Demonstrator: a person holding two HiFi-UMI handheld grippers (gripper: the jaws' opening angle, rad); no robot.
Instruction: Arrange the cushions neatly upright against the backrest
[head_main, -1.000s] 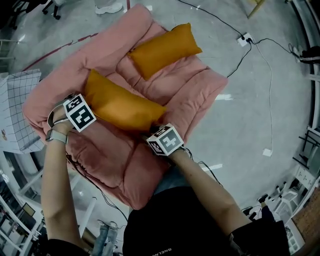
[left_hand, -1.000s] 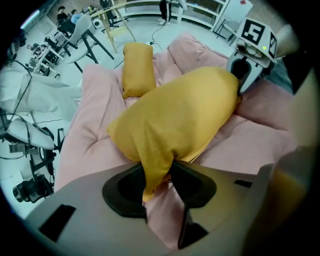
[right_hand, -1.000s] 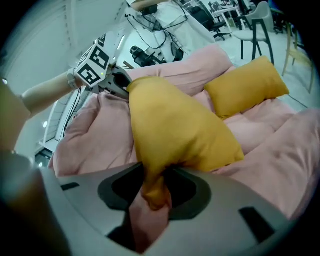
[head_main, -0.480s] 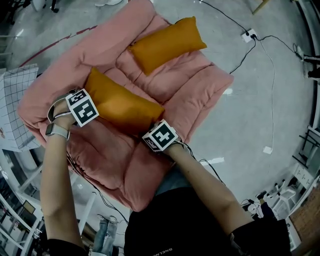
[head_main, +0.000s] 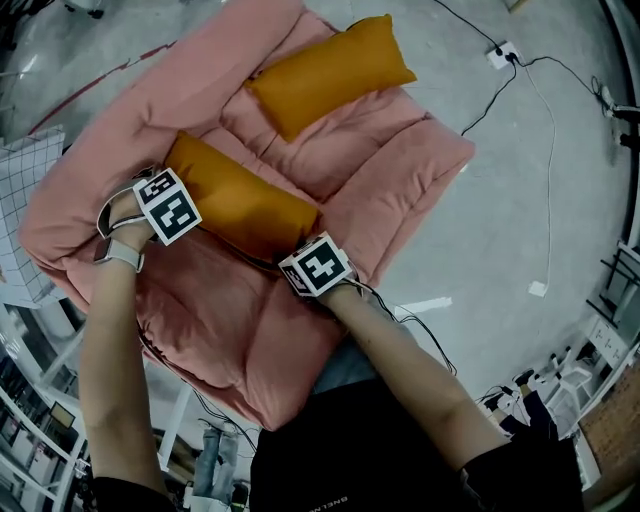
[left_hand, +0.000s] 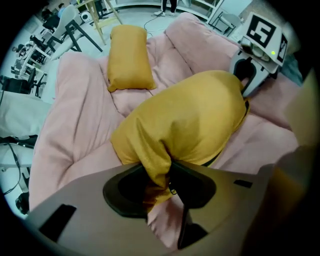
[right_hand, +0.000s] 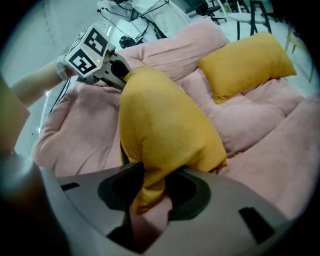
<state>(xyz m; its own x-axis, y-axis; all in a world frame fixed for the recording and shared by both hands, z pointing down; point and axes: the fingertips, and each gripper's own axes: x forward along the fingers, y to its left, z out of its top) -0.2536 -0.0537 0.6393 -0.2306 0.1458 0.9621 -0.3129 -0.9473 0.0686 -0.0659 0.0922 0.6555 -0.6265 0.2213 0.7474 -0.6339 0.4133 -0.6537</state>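
Head view: the near orange cushion (head_main: 240, 205) lies across the pink sofa (head_main: 230, 320), one end at the left gripper (head_main: 172, 203) and the other at the right gripper (head_main: 312, 262). The second orange cushion (head_main: 330, 72) lies well beyond. Left gripper view: the jaws clamp one corner of the near cushion. Right gripper view: the jaws pinch its opposite corner.

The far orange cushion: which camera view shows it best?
The head view: the far orange cushion lies whole and unblocked on the pink sofa. Both gripper views show it too, at a slant, beyond the held cushion.
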